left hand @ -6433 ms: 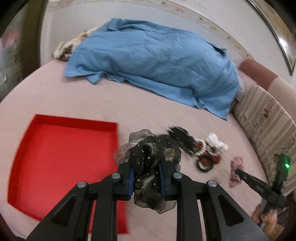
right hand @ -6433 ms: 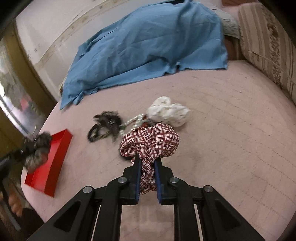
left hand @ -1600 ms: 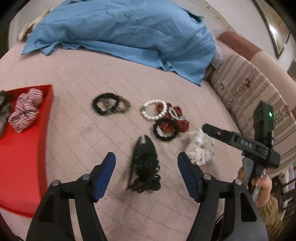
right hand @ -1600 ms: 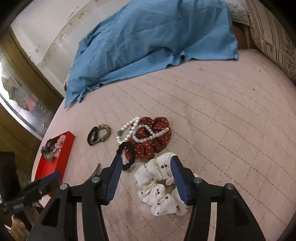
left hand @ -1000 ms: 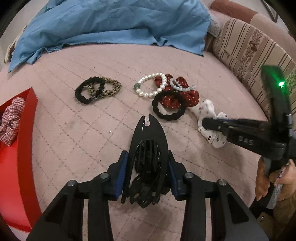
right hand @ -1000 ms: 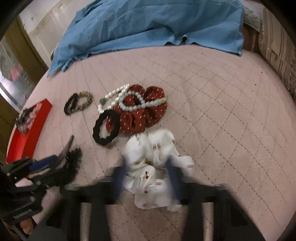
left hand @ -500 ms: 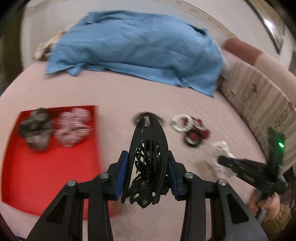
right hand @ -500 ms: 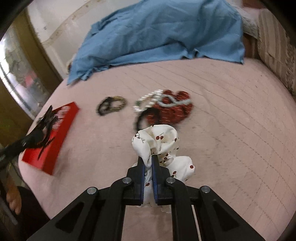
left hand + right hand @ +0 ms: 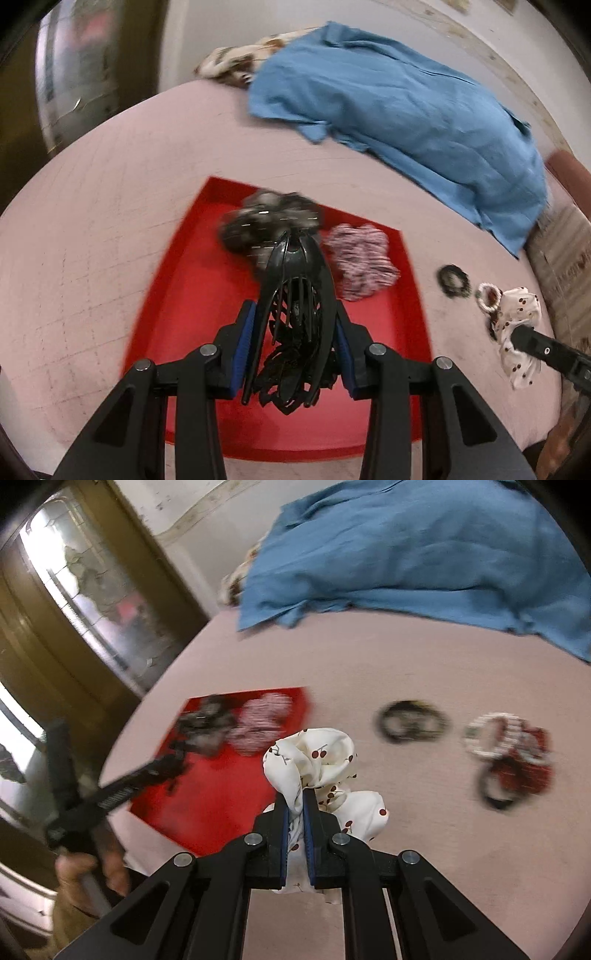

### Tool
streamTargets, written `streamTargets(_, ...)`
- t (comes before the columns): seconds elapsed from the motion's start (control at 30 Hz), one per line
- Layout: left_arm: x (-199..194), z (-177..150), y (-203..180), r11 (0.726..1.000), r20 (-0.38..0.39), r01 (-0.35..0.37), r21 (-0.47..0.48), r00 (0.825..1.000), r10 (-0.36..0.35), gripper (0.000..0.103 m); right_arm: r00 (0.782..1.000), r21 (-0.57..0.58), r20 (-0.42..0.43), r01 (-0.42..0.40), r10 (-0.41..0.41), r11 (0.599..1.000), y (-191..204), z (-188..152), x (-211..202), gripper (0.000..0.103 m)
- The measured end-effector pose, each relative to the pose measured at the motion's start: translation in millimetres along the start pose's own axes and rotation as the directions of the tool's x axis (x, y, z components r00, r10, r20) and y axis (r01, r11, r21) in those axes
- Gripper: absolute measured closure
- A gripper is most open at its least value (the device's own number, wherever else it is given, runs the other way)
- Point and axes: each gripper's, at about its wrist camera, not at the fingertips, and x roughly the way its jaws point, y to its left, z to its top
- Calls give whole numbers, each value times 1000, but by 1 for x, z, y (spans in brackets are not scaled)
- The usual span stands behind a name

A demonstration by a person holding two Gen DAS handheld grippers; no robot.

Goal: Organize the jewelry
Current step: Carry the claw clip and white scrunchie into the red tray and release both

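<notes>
Red tray [image 9: 177, 295] lay on the pink bedspread [image 9: 92, 240], its near half bare, its far half taken by a dark scrunchie [image 9: 266, 221] and a plaid scrunchie [image 9: 362, 258]. Left gripper [image 9: 293, 347] hung over the tray's middle, clenched on a black claw clip [image 9: 295, 295]. Right gripper [image 9: 295, 812], just right of the tray's edge, pinched a cherry-print scrunchie [image 9: 314, 760]. Further right of the tray: black hair ties [image 9: 412, 722], a bead bracelet [image 9: 495, 734].

I see the pink quilted bed [image 9: 110, 229] carrying a red tray [image 9: 184, 280] at six o'clock, a blue sheet [image 9: 399, 107] at one, loose hair ties [image 9: 453, 281] at three.
</notes>
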Motion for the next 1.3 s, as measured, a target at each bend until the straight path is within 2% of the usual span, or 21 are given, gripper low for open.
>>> streamTargets(0.1,5,1,8,999,-3,-32,1,999,32,64,999,-18,-42,-23,22,1000,28,9,31,93)
streamTargets(0.3,15,2,8,994,4,-92,56,996,92,64,993,-47,-117,-7,1,999,55,16,89,93)
streamTargets(0.43,20,3,12,994,-11,-91,52,996,92,64,989,-41,-151,-12,5,999,61,15,112,92)
streamTargets(0.63,11,8,15,999,20,-36,14,999,36,64,983,-40,-182,-17,9,999,67,17,131,92)
streamTargets(0.73,5,8,16,1000,49,-16,9,999,15,58,982,-30,-188,-20,14,999,67,18,135,86)
streamTargets(0.8,1,9,18,1000,69,-15,-4,998,15,56,982,-17,-185,-27,24,999,65,19,134,76)
streamTargets(0.97,-7,9,22,1000,111,-6,-30,994,10,56,985,-9,-171,-35,33,999,66,18,127,71)
streamTargets(1.13,-15,8,22,999,152,-8,-33,988,13,44,989,-9,-141,-48,47,999,67,19,111,63)
streamTargets(1.3,-17,8,28,997,160,-33,-64,986,43,42,993,12,-101,-57,58,998,57,19,89,56)
